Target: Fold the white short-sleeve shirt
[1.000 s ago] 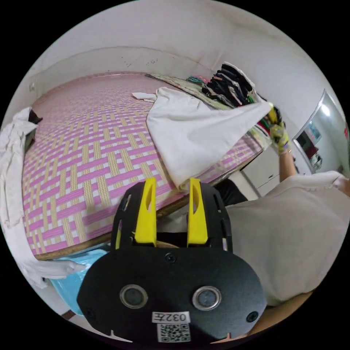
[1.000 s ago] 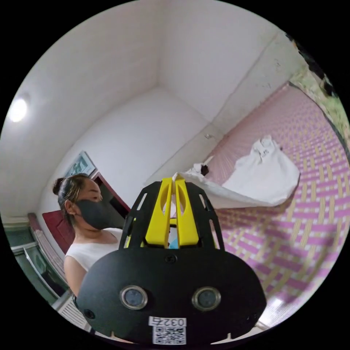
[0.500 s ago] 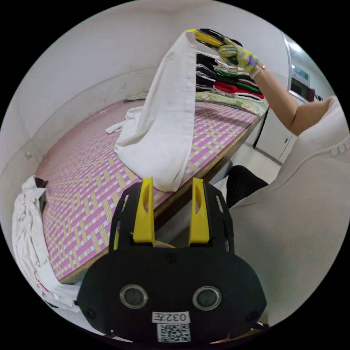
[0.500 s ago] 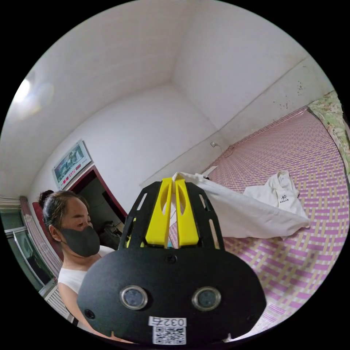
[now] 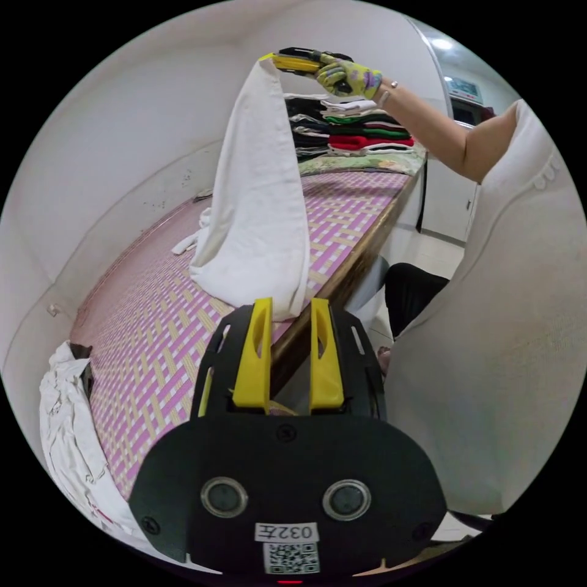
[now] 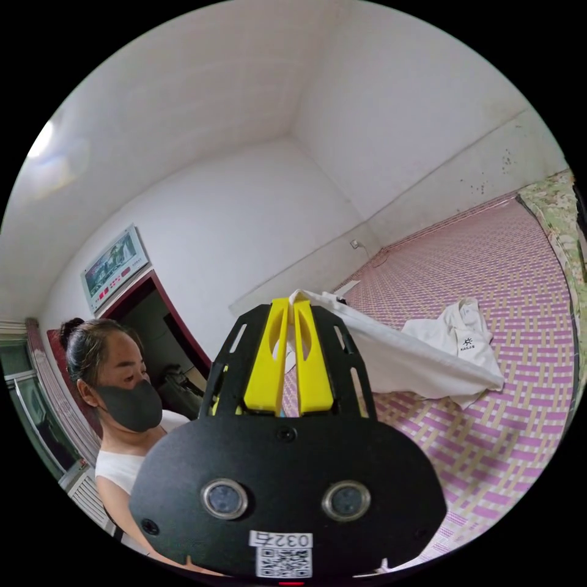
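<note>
The white shirt (image 5: 257, 202) hangs in a tall peak over the pink woven mat (image 5: 153, 342), its lower part resting on the mat. In the left gripper view, my right gripper (image 5: 275, 61), held by a gloved hand (image 5: 348, 76), pinches the shirt's top corner. My left gripper (image 5: 290, 306) is open near the bed's edge, and the shirt's lowest corner hangs just past its tips. In the right gripper view, my right gripper (image 6: 292, 301) is shut on a shirt (image 6: 428, 367) corner, and the cloth stretches down to the mat (image 6: 520, 416).
A stack of folded clothes (image 5: 354, 128) stands at the far end of the bed. A heap of white cloth (image 5: 67, 416) lies at the near left. The wooden bed edge (image 5: 342, 269) runs beside the person's torso (image 5: 489, 336). The person (image 6: 116, 397) is beside the bed.
The right gripper has lifted the shirt corner higher, so the cloth hangs steeper. The left gripper has come nearer the shirt's lowest corner, and its jaws have narrowed a little.
</note>
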Action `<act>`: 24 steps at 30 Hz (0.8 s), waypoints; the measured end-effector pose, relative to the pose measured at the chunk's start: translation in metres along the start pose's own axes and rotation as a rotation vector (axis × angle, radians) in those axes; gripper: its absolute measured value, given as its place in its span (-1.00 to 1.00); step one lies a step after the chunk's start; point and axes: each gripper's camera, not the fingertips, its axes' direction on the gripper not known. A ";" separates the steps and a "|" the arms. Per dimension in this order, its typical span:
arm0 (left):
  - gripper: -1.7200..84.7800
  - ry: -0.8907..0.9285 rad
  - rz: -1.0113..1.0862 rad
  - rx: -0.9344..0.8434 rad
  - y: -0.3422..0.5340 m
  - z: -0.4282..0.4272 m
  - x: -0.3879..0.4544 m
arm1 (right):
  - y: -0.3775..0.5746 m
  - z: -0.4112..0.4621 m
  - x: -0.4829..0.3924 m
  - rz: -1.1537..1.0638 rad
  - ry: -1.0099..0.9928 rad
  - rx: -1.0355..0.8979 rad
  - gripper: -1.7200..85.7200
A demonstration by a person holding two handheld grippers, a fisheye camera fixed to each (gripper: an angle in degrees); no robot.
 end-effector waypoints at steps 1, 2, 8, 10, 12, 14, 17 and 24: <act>-0.74 0.000 0.015 -0.014 0.002 0.006 0.002 | 0.002 -0.001 -0.003 -0.001 0.002 -0.002 -0.98; -0.74 0.008 0.030 -0.019 0.004 0.010 0.005 | 0.004 -0.001 -0.005 -0.002 0.001 -0.003 -0.98; -0.77 0.059 0.086 -0.038 0.022 0.022 -0.001 | 0.011 -0.002 -0.015 -0.008 0.012 -0.021 -0.98; -0.78 0.087 0.114 -0.036 0.028 0.025 -0.004 | 0.013 -0.001 -0.018 -0.009 0.009 -0.028 -0.98; -0.79 0.107 0.148 -0.033 0.034 0.028 -0.005 | 0.016 0.000 -0.020 -0.008 0.009 -0.030 -0.98; -0.83 0.131 0.201 -0.030 0.042 0.033 -0.005 | 0.020 0.000 -0.022 -0.006 0.012 -0.028 -0.98; -0.87 0.164 0.236 -0.037 0.053 0.037 -0.008 | 0.028 -0.005 -0.026 0.002 0.024 -0.020 -0.98; -0.94 0.141 -0.134 0.321 0.089 -0.045 -0.107 | 0.045 -0.033 -0.054 -0.035 0.065 0.039 -0.98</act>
